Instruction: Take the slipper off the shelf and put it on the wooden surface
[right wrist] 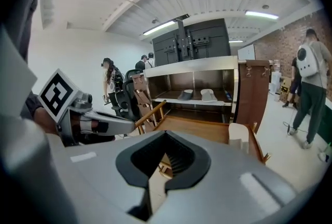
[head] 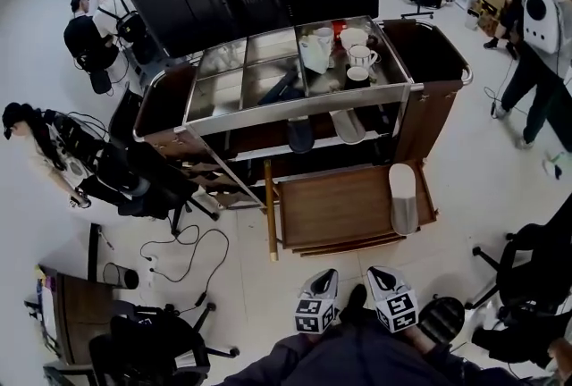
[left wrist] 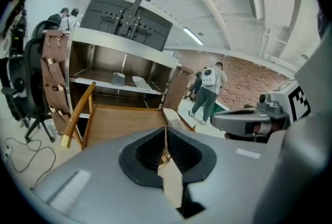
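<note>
A white slipper (head: 404,197) lies on the right side of the wooden surface (head: 340,210) in front of the cart. It shows as the white slipper (left wrist: 171,116) in the left gripper view and the white slipper (right wrist: 239,137) in the right one. On the cart's lower shelf (head: 268,146) a dark slipper (head: 300,136) and a pale slipper (head: 347,127) remain. My left gripper (head: 322,281) and right gripper (head: 382,279) hang side by side near my body, well short of the wood. Both are shut and hold nothing: left gripper (left wrist: 166,137), right gripper (right wrist: 166,158).
Cups and a jug (head: 356,49) stand on the cart's steel top. A wooden handle (head: 269,210) runs along the left of the wooden surface. Office chairs (head: 152,183) and cables (head: 183,255) are on the floor at left. People stand at far left and right (head: 541,62).
</note>
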